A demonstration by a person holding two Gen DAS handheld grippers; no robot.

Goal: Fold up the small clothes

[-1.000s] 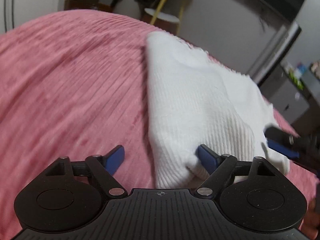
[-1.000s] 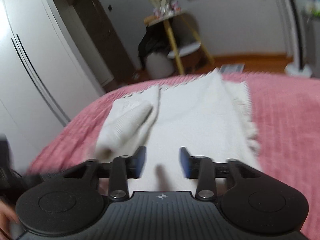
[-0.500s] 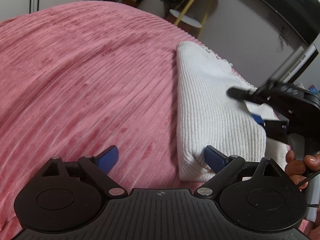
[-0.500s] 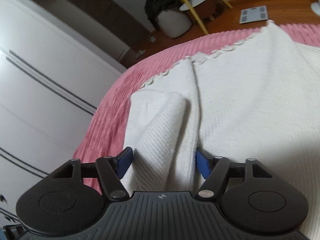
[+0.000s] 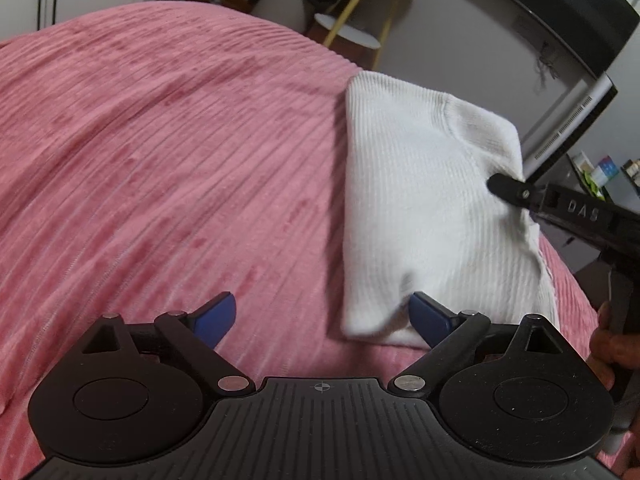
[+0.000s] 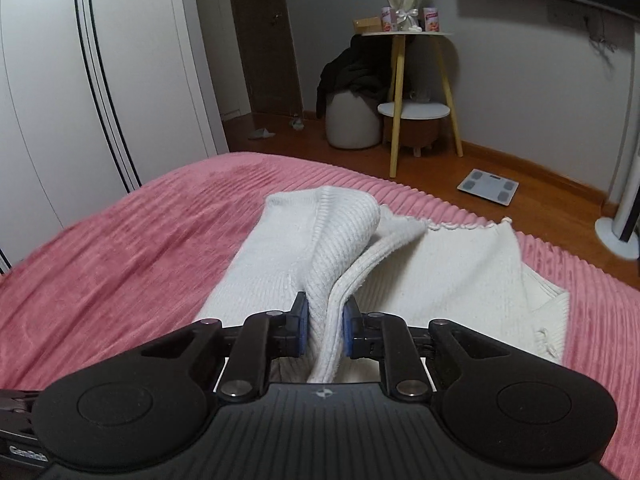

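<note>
I see the white knit sweater (image 6: 452, 276) lying on the pink bedspread (image 5: 168, 152) | my right gripper (image 6: 323, 330) is closing, pinching a raised fold of the sweater | my left gripper (image 5: 322, 318) is wide open, holding nothing, one finger touching the sweater's near corner

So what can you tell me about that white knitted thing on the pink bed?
The white knitted garment looks soft and ribbed, with a small scalloped trim along its far edge. It lies on the pink ribbed blanket, mostly flat on the right. Its left part is bunched into a raised fold, and the right claw is closing on that fold, blue pads pressing both sides. From the left view it looks like a thick folded block, and one finger of the open left claw sits at its near corner.
</note>
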